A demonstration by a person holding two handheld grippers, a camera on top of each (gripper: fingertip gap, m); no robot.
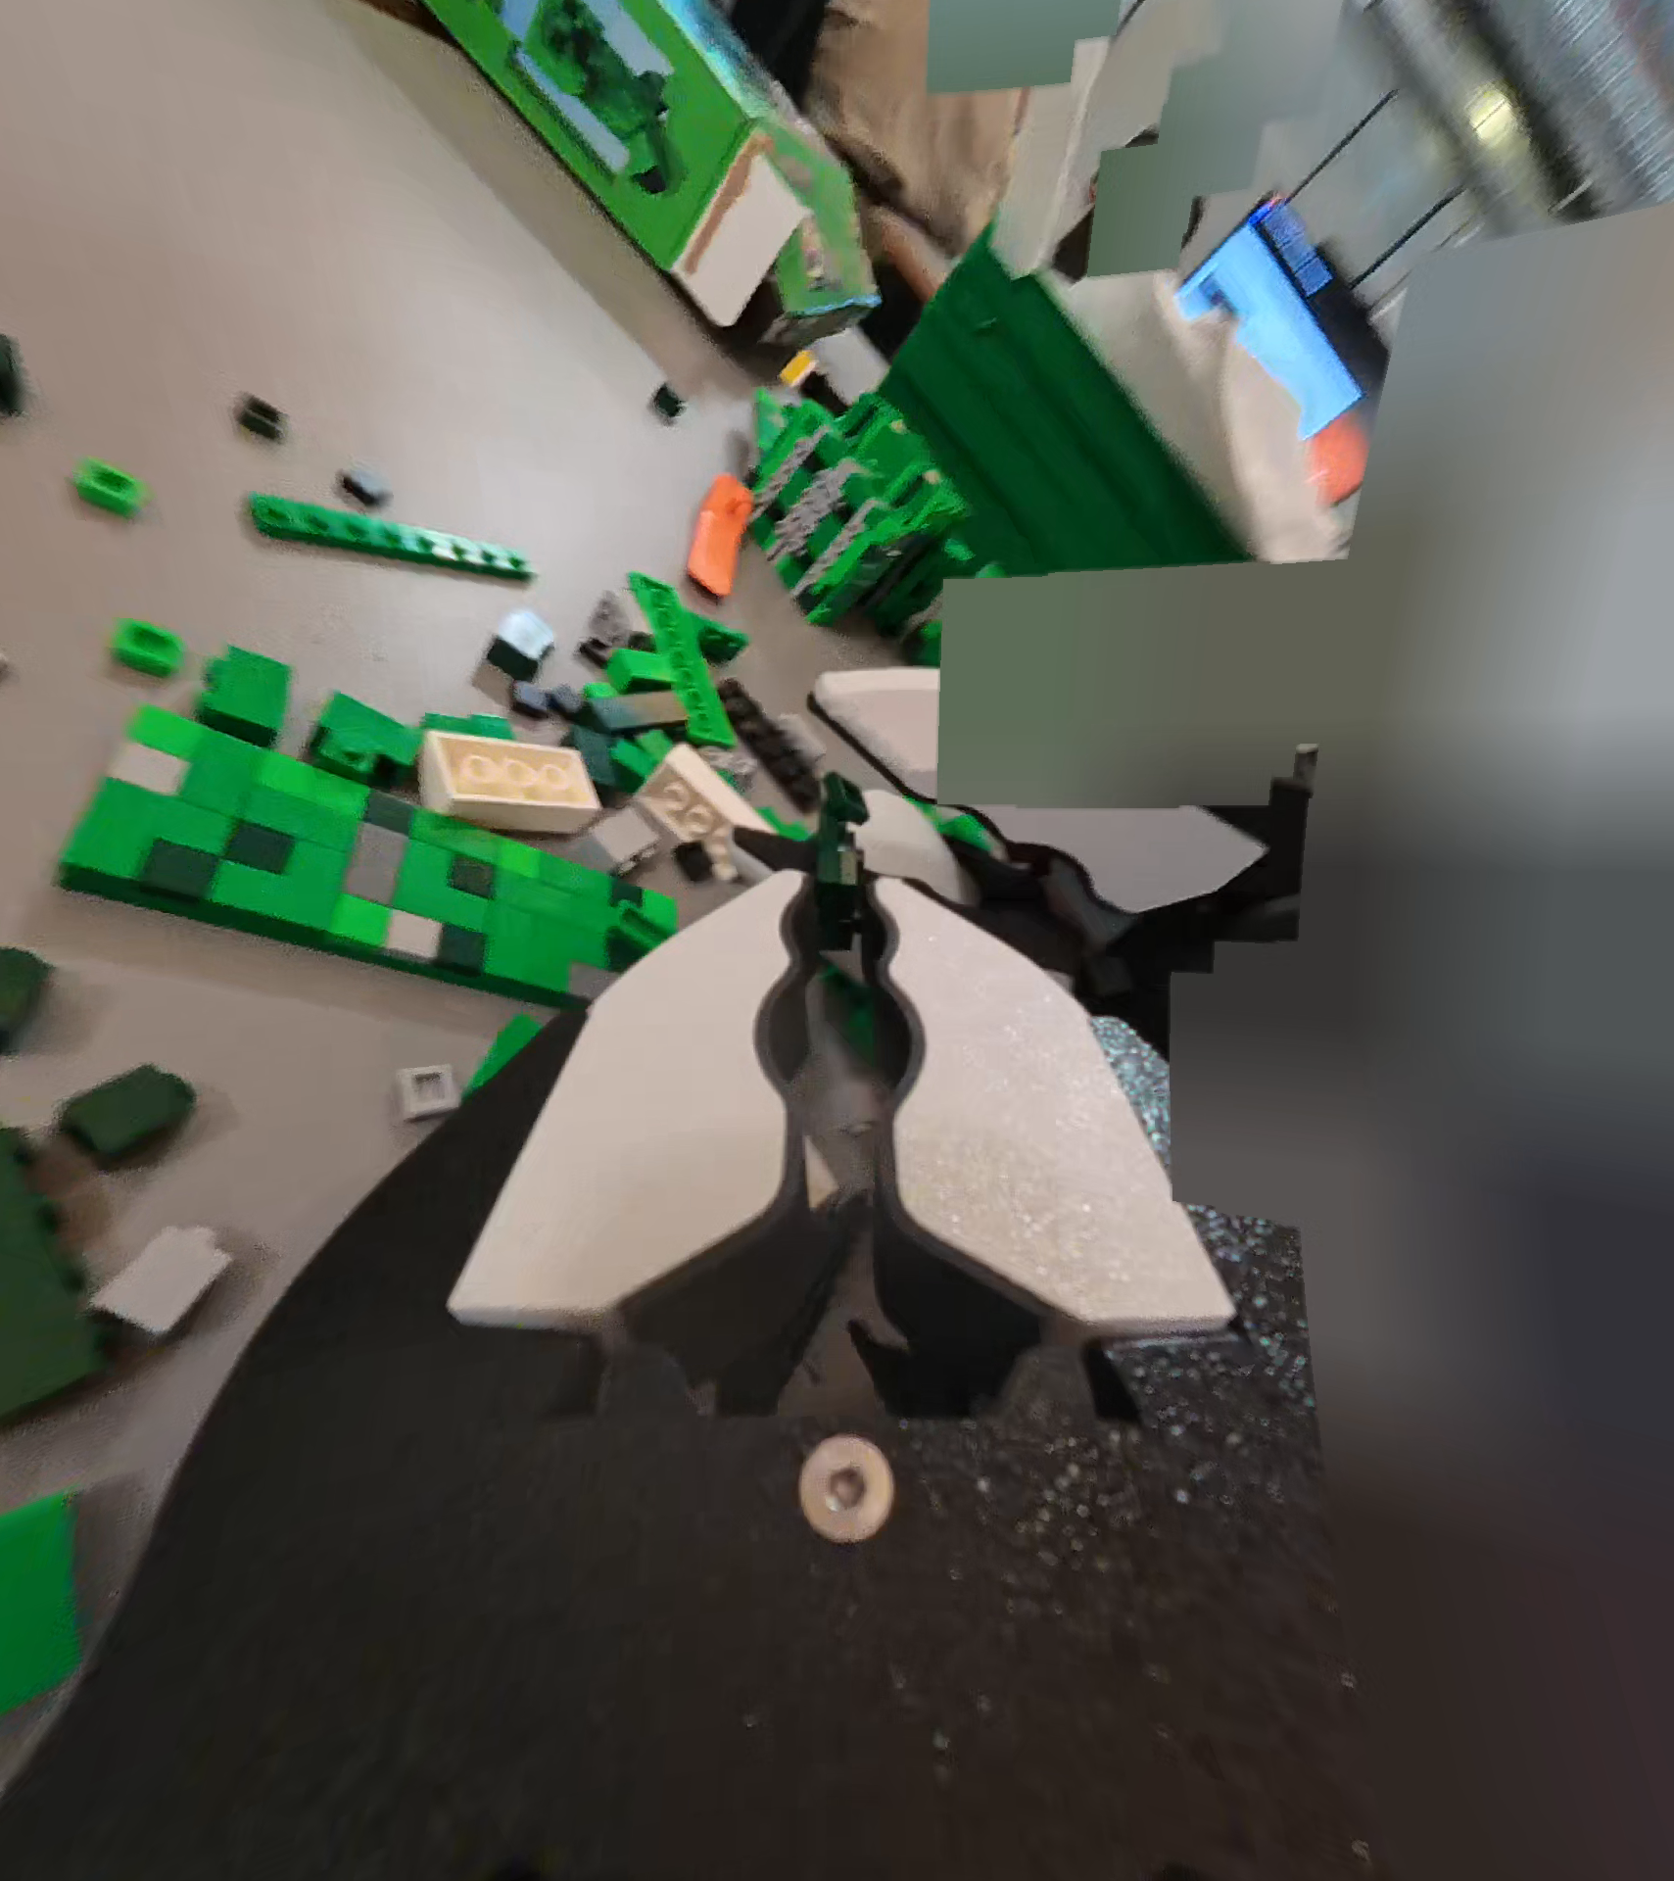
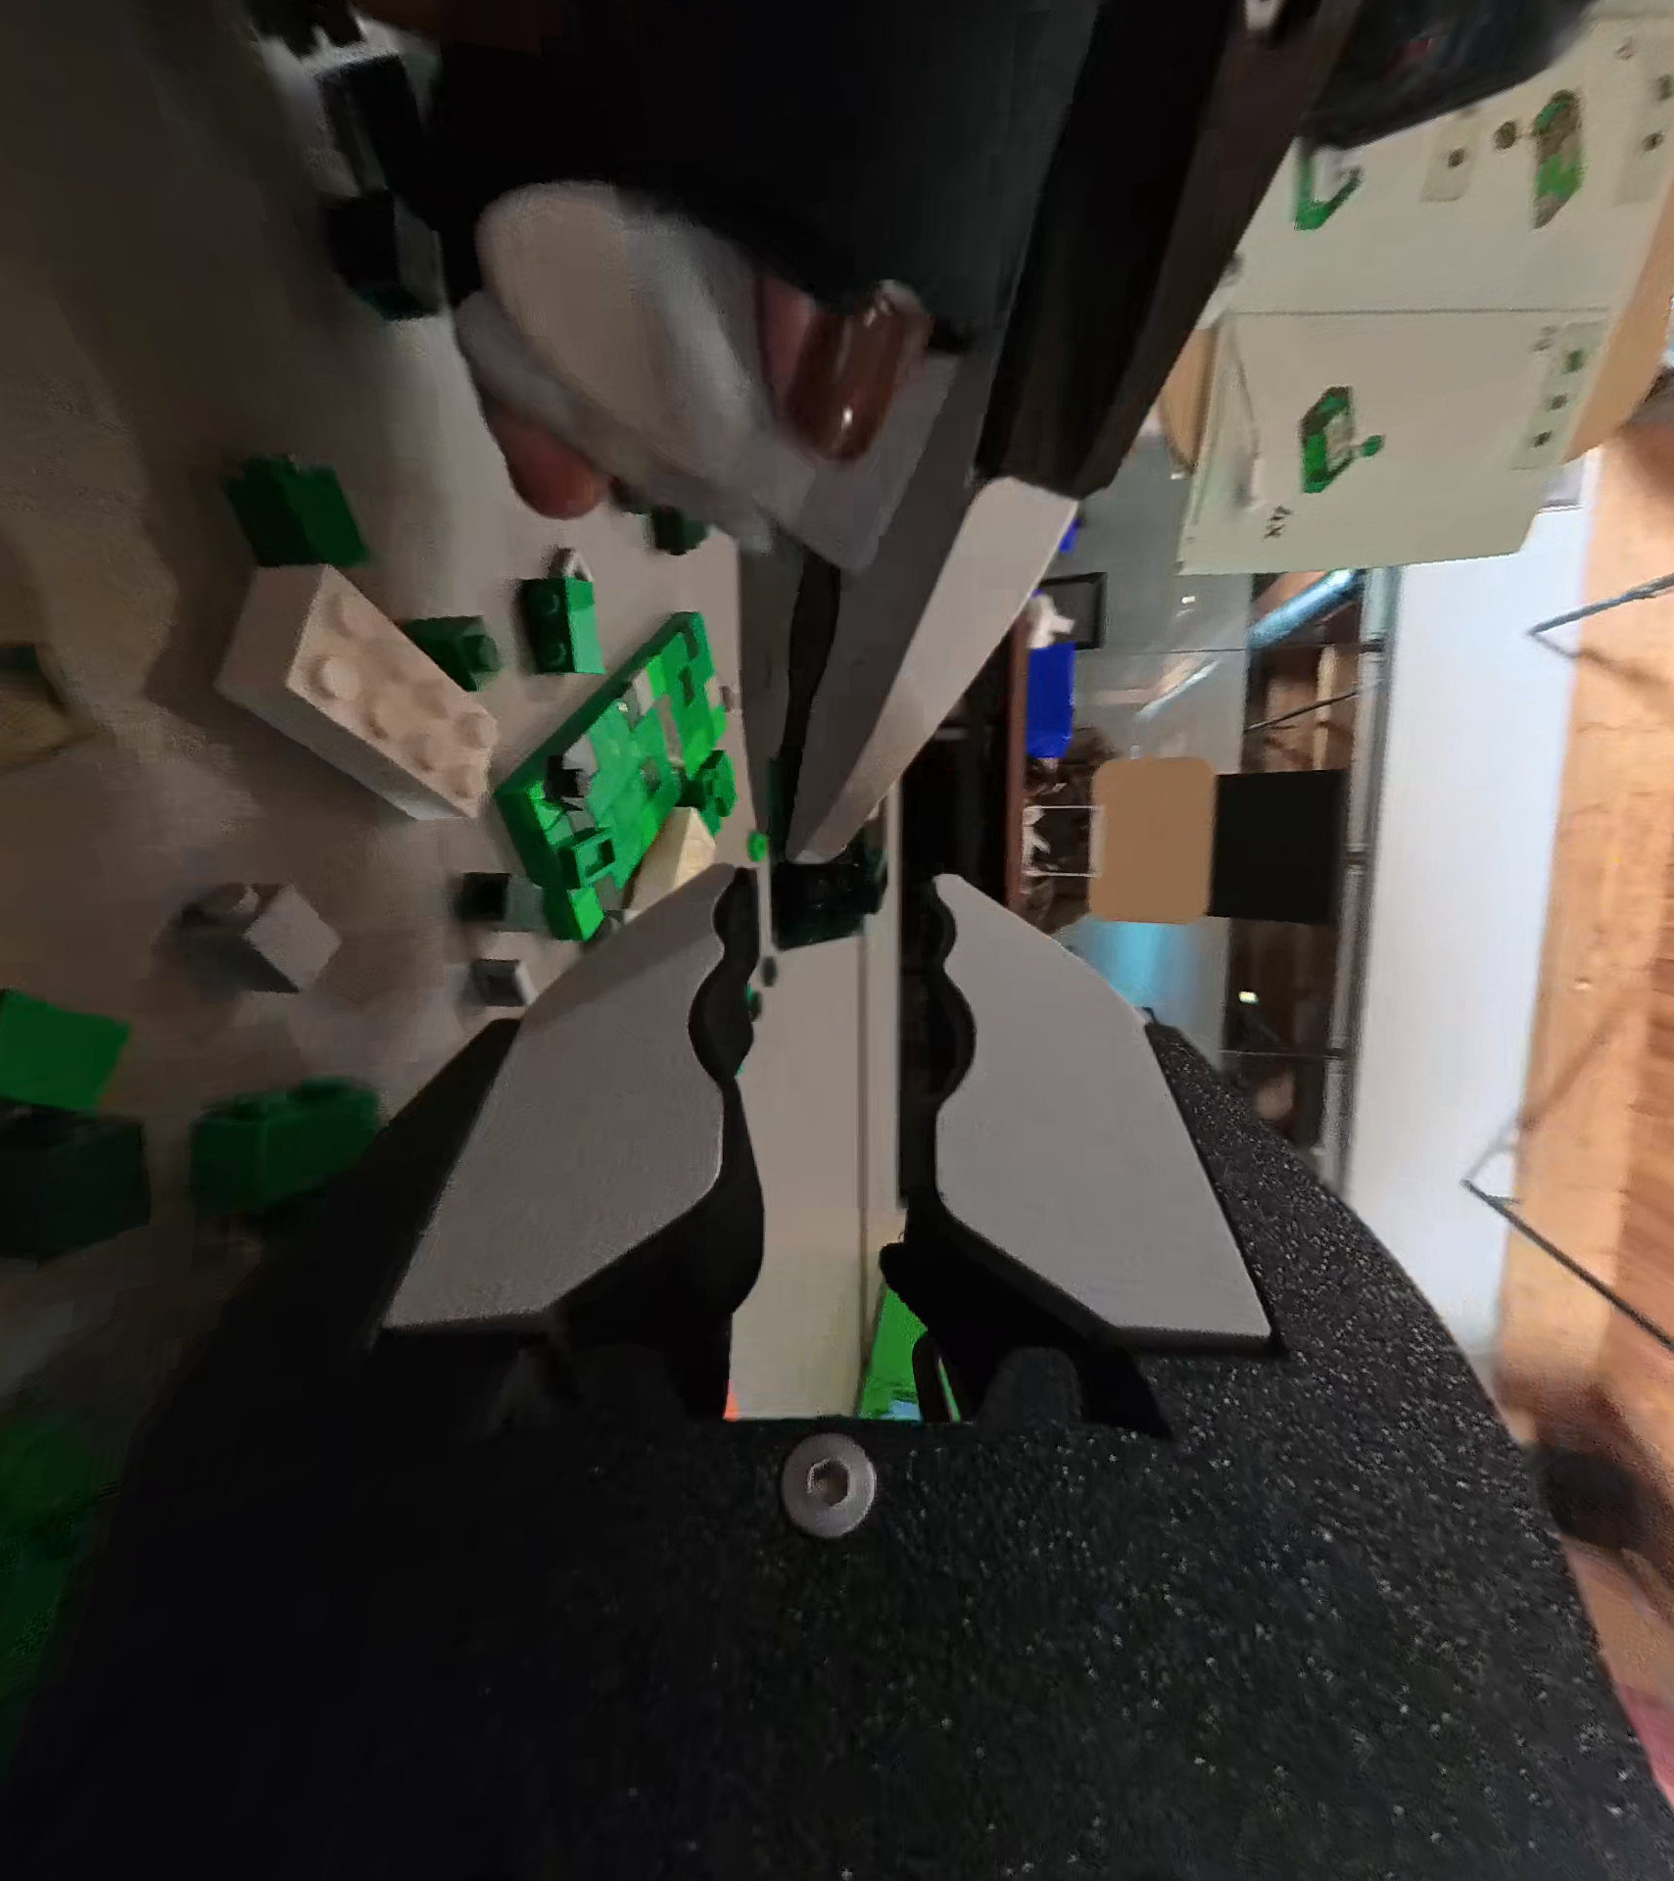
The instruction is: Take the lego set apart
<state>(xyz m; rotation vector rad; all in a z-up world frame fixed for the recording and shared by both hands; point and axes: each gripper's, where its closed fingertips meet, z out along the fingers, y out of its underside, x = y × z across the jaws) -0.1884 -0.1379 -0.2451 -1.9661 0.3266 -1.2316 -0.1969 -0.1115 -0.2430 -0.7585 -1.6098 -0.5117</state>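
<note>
My left gripper (image 1: 838, 901) is shut on a small dark green lego piece (image 1: 834, 850) and holds it above the table. In the right wrist view that piece (image 2: 824, 898) sits between the spread fingertips of my right gripper (image 2: 838, 906), which is open around it. The left gripper (image 2: 802, 840) comes in from above there, held by a gloved hand (image 2: 629, 366). My right gripper's fingers (image 1: 914, 850) show just beyond the piece in the left wrist view. A flat green mosaic wall section (image 1: 354, 865) lies on the table to the left.
Loose green, dark green, grey and white bricks are scattered on the grey table (image 1: 303, 305). There is a white 2x4 brick (image 2: 364, 692), a green plate with small parts (image 2: 629, 753), an orange brick separator (image 1: 718, 529), a green set box (image 1: 659, 132) and an instruction booklet (image 2: 1402, 356). Both grippers' tips are close together, under 4 cm apart.
</note>
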